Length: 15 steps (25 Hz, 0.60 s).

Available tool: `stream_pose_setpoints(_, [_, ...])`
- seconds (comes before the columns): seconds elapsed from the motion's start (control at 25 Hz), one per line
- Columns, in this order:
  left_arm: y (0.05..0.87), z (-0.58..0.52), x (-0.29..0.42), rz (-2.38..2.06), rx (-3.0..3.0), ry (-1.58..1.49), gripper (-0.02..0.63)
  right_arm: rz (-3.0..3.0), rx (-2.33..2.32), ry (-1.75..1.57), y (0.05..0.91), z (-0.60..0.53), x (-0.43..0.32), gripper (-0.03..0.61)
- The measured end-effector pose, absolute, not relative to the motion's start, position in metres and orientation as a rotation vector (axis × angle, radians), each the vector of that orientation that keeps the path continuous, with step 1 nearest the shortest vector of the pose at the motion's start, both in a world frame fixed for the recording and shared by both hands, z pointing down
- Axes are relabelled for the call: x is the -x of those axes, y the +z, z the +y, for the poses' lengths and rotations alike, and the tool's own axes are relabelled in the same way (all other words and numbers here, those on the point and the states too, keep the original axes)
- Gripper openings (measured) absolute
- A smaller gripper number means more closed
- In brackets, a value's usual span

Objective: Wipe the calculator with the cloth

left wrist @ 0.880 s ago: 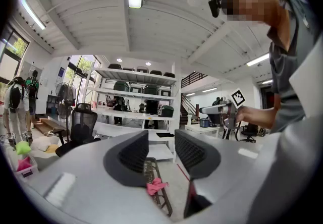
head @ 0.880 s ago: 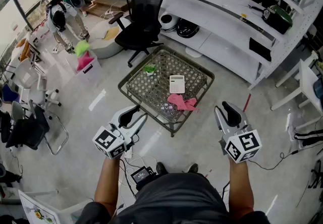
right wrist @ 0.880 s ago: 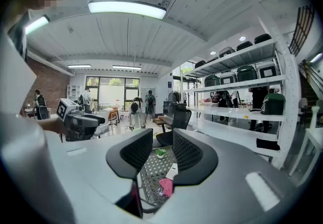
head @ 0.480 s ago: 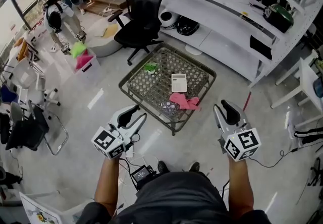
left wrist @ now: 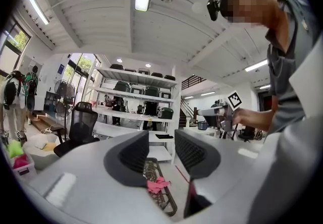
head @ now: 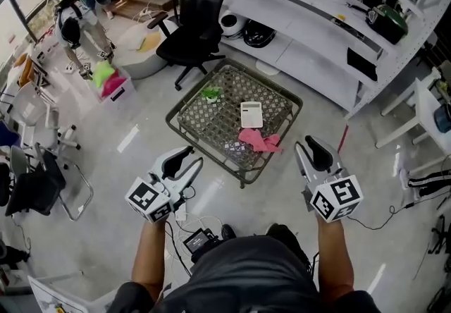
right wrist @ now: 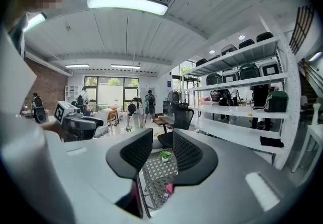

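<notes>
A white calculator [head: 251, 114] lies on the low lattice-top table [head: 204, 125], towards its right side. A crumpled pink cloth [head: 258, 140] lies just in front of it near the table's front right edge, also seen as the pink cloth [left wrist: 157, 185] between the left jaws' line of sight. My left gripper [head: 189, 158] hovers in front of the table's left corner, jaws apart and empty. My right gripper [head: 315, 146] hovers right of the table, jaws apart with nothing between them. Neither touches the cloth or calculator.
A small green potted plant [head: 210, 94] stands at the table's back left. A black office chair [head: 194, 12] stands behind the table, with long white shelving [head: 317, 29] to the right. Cables and a small device [head: 197, 240] lie on the floor by the person's feet. People stand far left.
Both grippers keep nearly the same place in front of the table. The view has shifted slightly, and the person's feet have moved on the floor.
</notes>
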State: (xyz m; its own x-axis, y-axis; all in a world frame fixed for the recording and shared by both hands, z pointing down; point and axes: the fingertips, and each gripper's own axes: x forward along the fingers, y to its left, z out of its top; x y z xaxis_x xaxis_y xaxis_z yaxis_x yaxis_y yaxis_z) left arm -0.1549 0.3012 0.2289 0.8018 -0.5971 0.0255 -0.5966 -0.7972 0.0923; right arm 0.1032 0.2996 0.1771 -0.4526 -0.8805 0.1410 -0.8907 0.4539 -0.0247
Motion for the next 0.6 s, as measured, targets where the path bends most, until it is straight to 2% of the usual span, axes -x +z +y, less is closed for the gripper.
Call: stream_pose_setpoints(0.6, [0.236, 0.272, 0.152, -1.114, -2.807, 0.03, 0.169, -2.697, -1.444, 0.219, 0.188, 0.231, -0.107, 0.103])
